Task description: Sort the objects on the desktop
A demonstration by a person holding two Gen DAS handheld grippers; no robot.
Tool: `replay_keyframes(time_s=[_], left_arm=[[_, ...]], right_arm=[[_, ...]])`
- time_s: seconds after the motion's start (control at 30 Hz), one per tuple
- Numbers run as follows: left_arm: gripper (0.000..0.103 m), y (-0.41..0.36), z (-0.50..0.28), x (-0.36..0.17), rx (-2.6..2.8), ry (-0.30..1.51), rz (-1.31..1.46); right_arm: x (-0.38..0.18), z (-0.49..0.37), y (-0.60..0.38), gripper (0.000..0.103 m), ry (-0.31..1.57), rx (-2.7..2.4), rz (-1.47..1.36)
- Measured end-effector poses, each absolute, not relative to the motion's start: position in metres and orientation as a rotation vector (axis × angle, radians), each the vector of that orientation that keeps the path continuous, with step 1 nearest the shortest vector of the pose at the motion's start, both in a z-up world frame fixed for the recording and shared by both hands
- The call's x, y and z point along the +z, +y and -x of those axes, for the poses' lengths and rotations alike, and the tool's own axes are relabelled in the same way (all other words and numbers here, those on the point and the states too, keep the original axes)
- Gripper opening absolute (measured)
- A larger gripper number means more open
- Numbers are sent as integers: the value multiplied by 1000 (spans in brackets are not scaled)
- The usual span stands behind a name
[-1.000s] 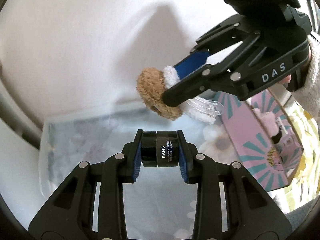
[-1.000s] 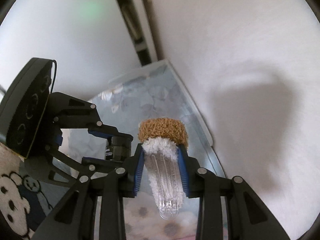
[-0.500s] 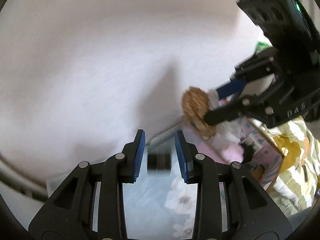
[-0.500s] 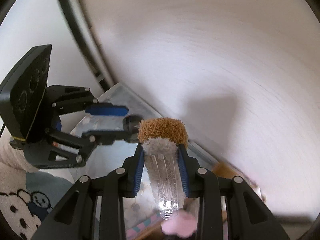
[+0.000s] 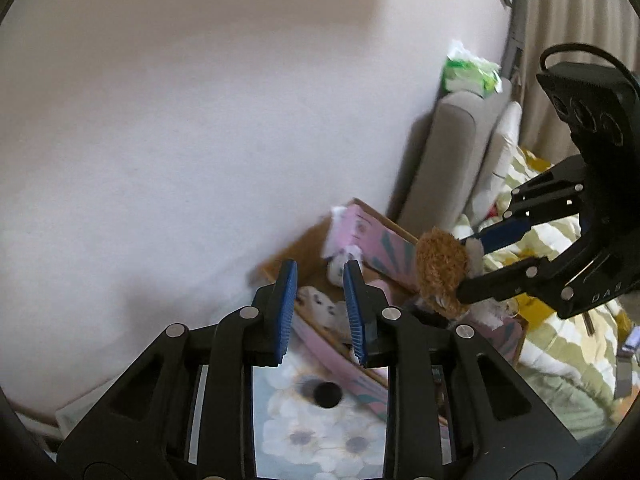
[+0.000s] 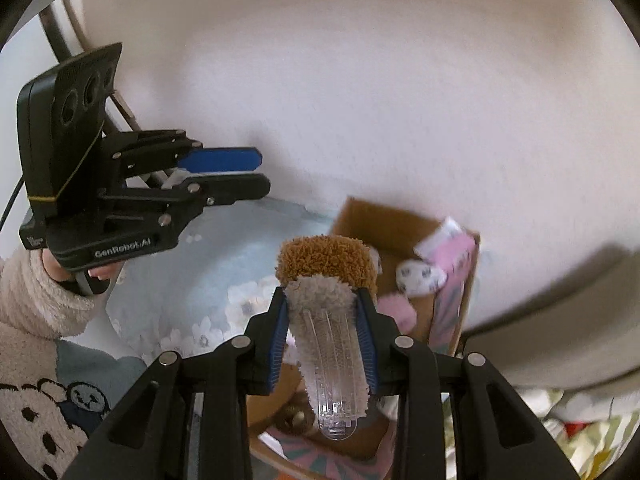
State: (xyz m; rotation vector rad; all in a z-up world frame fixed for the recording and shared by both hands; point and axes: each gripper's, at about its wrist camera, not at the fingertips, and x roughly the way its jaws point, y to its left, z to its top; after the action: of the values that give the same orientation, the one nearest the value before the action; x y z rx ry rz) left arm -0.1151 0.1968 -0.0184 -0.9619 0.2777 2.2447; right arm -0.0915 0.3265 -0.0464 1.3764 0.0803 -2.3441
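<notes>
Right gripper (image 6: 323,336): fingers clamped on a fuzzy hair clip (image 6: 326,320), brown plush end forward, clear plastic teeth trailing; held above the open pink box (image 6: 456,296). Left gripper (image 5: 318,312): fingers apart, nothing between them; a small black jar (image 5: 327,395) lies on the flower-printed table (image 5: 320,440) below, just beside the box. Box: holds plush items, far side against the wall. Advice: lower the clip well inside the walls, clear of the left gripper, before parting the fingers.

Black hand-held gripper (image 5: 320,312), blue pads (image 5: 286,312)
</notes>
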Motion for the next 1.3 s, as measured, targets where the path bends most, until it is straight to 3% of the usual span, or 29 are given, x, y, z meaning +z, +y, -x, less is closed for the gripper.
replay_keyframes(time_s=[0.27,0.33,0.37,0.4,0.43,0.47,0.5,0.8,1.3], left_arm=[[22,230,108,-74,2151,310,1061],[26,241,109,-89,2130,315,1096],[30,246,110,-95,2126,322,1124],[52,249,110,-101,2135,332,1150],[99,251,110,-106,2144,335,1161],[99,250,108,-110,2163,323,1149],[103,249,107,-112,2167,314,1141],[103,226,99,-114,2177,296,1140],[103,177,68,-61,2248,352,958]], right_arm=[[-82,75,347,30,-43,-2334,-1483],[-92,71,349,34,-58,-2342,-1511],[-98,70,349,43,-63,-2342,-1534],[-103,68,349,60,-60,-2358,-1539],[-106,67,350,71,-51,-2373,-1540],[-109,64,350,85,-38,-2392,-1542],[-111,62,350,86,-35,-2409,-1534],[-115,37,355,86,-97,-2517,-1494],[-89,15,327,86,-54,-2643,-1417]])
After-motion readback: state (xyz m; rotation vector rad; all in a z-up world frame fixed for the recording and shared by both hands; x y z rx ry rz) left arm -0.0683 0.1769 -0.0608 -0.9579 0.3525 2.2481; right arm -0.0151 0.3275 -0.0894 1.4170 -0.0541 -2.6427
